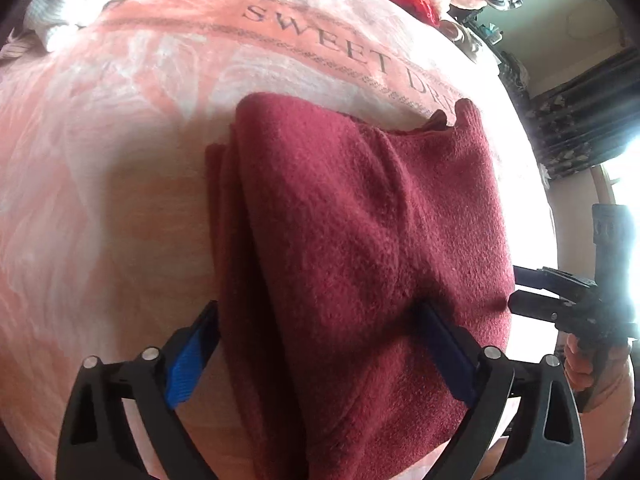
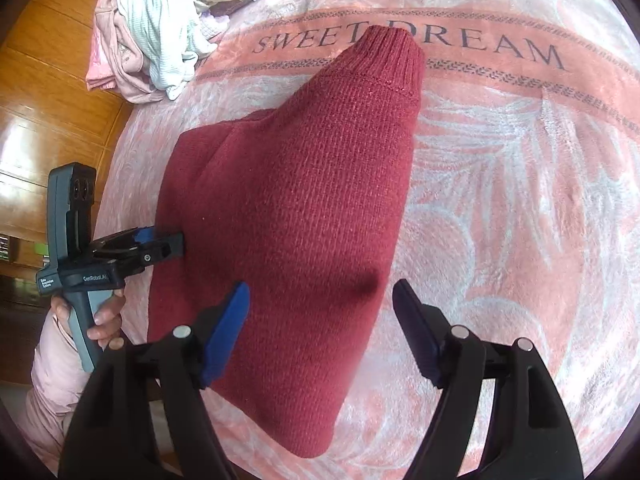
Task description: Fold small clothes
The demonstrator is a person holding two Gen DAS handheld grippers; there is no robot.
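Right wrist view: pink "SWEET DREAM" blanket (image 2: 520, 200) fills frame; maroon knit garment (image 2: 288, 208) lies folded, centre. My right claw (image 2: 320, 320) and left claw (image 1: 320, 332) gape, gripping nothing. Fold released, I judge; next, regrip an edge.

My left wrist camera looks steeply down, close over the maroon knit garment (image 1: 360, 240); my right does likewise from the opposite side. Both share it and the pink blanket (image 2: 520, 200).

Daylight is flooding in, glare blowing out the window (image 1: 624, 200); fisheye distortion is bending the edges, corners are vignetting black, soft shadows are falling on the blanket (image 2: 500, 208).
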